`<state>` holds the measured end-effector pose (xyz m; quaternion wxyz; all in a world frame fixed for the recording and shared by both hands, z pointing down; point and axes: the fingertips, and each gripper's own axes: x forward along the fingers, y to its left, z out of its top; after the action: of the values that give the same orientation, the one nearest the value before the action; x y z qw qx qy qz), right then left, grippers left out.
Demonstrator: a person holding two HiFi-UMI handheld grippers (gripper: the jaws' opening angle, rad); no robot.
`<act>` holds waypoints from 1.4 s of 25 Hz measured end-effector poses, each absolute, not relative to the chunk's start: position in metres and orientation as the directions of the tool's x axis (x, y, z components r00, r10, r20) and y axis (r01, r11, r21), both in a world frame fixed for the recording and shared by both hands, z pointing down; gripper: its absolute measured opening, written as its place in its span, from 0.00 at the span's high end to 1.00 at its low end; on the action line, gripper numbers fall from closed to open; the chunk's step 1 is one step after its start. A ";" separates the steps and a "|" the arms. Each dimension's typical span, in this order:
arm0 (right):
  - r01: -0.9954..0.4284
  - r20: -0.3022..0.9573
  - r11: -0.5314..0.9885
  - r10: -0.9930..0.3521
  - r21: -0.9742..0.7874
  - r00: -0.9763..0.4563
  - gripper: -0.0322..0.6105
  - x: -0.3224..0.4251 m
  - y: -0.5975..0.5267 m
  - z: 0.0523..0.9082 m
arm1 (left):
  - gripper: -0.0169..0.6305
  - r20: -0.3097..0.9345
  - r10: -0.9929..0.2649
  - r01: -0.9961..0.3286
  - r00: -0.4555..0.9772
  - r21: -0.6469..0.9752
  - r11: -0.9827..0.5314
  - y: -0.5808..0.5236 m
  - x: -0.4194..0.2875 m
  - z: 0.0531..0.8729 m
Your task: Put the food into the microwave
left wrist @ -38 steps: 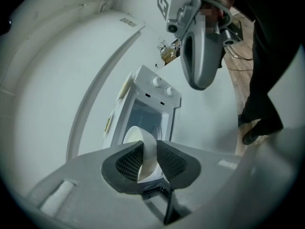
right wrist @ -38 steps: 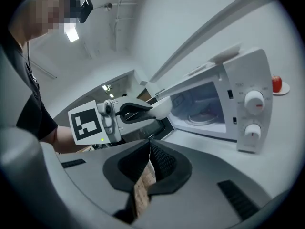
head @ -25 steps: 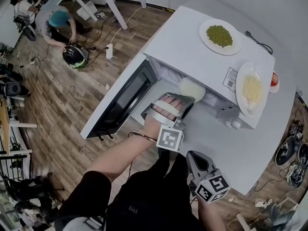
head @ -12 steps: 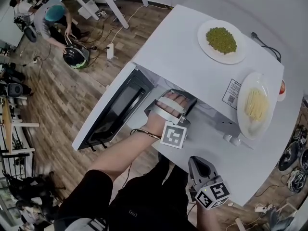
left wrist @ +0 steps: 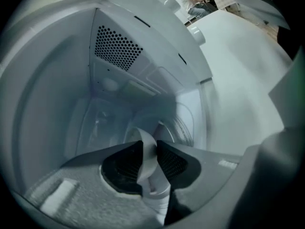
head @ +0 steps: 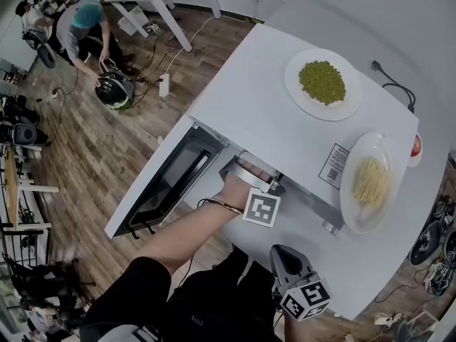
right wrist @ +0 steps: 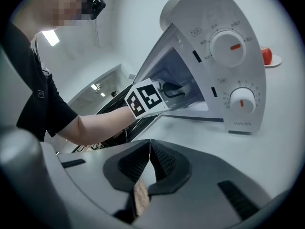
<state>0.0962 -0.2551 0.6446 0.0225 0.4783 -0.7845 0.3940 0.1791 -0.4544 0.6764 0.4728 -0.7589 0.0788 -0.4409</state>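
Inside microwave [left wrist: 114, 46] — left gripper [left wrist: 149, 145] clamps plate [left wrist: 150, 182]

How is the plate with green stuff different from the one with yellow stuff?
The green plate holds small round peas; the yellow plate holds long pale strands. The green plate looks round, the yellow plate oval. The green plate sits farther from the person than the yellow plate. Both are white, atop the microwave.
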 end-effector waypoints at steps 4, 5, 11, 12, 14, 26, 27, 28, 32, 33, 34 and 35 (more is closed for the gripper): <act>-0.767 0.408 0.233 -0.736 -0.597 -0.541 0.93 0.095 -0.257 0.638 | 0.83 0.624 -0.503 0.322 0.598 -0.762 -0.562 -0.442 0.182 0.687; -0.767 0.406 0.235 -0.736 -0.597 -0.541 0.93 0.093 -0.257 0.636 | 0.83 0.645 -0.479 0.327 0.595 -0.739 -0.589 -0.437 0.182 0.691; -0.770 0.410 0.253 -0.727 -0.585 -0.550 0.93 0.080 -0.249 0.629 | 0.61 0.620 -0.563 0.247 0.546 -0.761 -0.599 -0.457 0.176 0.675; -0.771 0.410 0.258 -0.726 -0.582 -0.552 0.93 0.078 -0.246 0.625 | 0.59 0.617 -0.568 0.230 0.545 -0.761 -0.606 -0.457 0.174 0.669; -0.773 0.407 0.269 -0.725 -0.574 -0.555 0.93 0.073 -0.243 0.618 | 0.58 0.607 -0.571 0.194 0.552 -0.760 -0.620 -0.456 0.171 0.658; -0.801 0.361 0.325 -0.763 -0.504 -0.536 0.93 0.028 -0.218 0.543 | 0.58 0.638 -0.456 0.025 0.621 -0.598 -0.801 -0.359 0.094 0.601; -0.805 0.360 0.325 -0.767 -0.496 -0.532 0.93 0.023 -0.215 0.536 | 0.58 0.630 -0.446 0.017 0.635 -0.589 -0.808 -0.345 0.087 0.593; -0.809 0.360 0.327 -0.769 -0.489 -0.528 0.93 0.019 -0.213 0.530 | 0.58 0.622 -0.438 0.005 0.650 -0.579 -0.815 -0.333 0.081 0.586; -0.805 0.345 0.357 -0.766 -0.474 -0.542 0.93 0.001 -0.202 0.511 | 0.58 0.582 -0.415 -0.081 0.699 -0.512 -0.855 -0.309 0.059 0.557; -0.807 0.343 0.365 -0.766 -0.465 -0.544 0.93 -0.002 -0.200 0.506 | 0.58 0.573 -0.411 -0.102 0.709 -0.493 -0.864 -0.306 0.054 0.551; -0.810 0.342 0.371 -0.767 -0.454 -0.543 0.93 -0.003 -0.199 0.501 | 0.58 0.564 -0.407 -0.123 0.719 -0.473 -0.873 -0.303 0.049 0.545; -0.814 0.342 0.375 -0.769 -0.443 -0.540 0.93 -0.002 -0.198 0.496 | 0.58 0.553 -0.403 -0.145 0.729 -0.450 -0.881 -0.301 0.044 0.538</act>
<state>-0.0023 -0.1978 0.4963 0.0389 0.4779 -0.8282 0.2901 0.0445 -0.3014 0.5379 0.1920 -0.9098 0.1504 -0.3359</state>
